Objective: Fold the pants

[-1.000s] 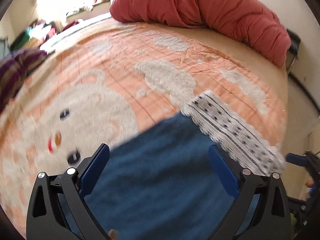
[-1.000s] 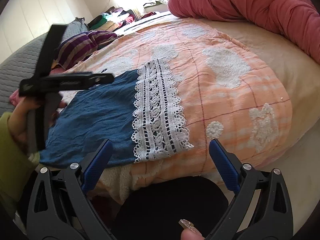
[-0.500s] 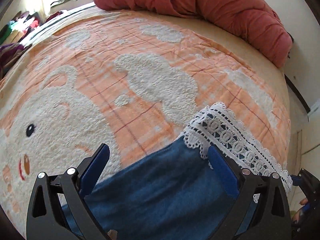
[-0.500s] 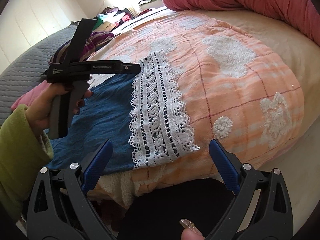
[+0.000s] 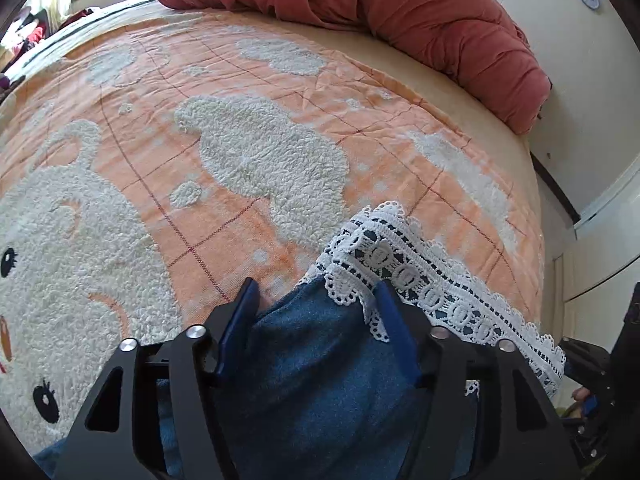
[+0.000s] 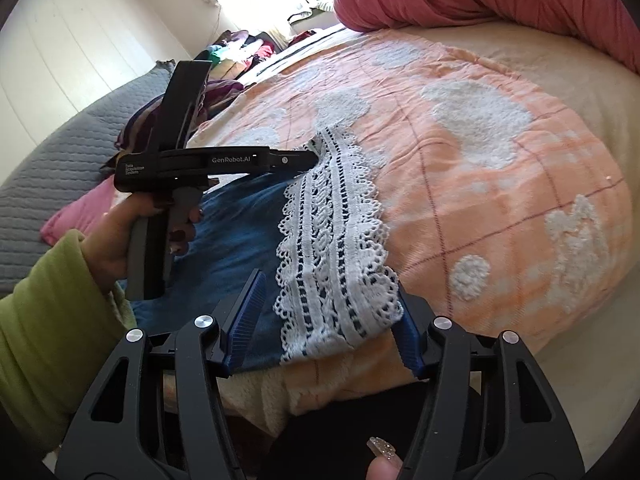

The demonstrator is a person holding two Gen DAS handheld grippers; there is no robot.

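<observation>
Blue pants (image 5: 320, 360) with a white lace hem (image 5: 420, 264) lie on the orange bed blanket (image 5: 240, 100). My left gripper (image 5: 316, 308) stands over the far corner of the hem, its jaws partly closed with blue cloth and lace between them. In the right wrist view the left gripper (image 6: 308, 158) touches the far end of the lace (image 6: 336, 248). My right gripper (image 6: 332, 304) is at the near end of the hem on the blue pants (image 6: 240, 232), jaws partly closed around the lace at the bed's edge.
A rolled red duvet (image 5: 380, 4) lies along the far side of the bed. A striped cloth (image 6: 140, 128), a pink item (image 6: 84, 212) and a grey quilt (image 6: 48, 168) lie to the left. Clothes are piled by the window (image 6: 240, 44).
Both grippers' jaws have narrowed from wide open onto the lace hem. The left gripper moved forward to the hem's far corner; the right moved in to the near corner.
</observation>
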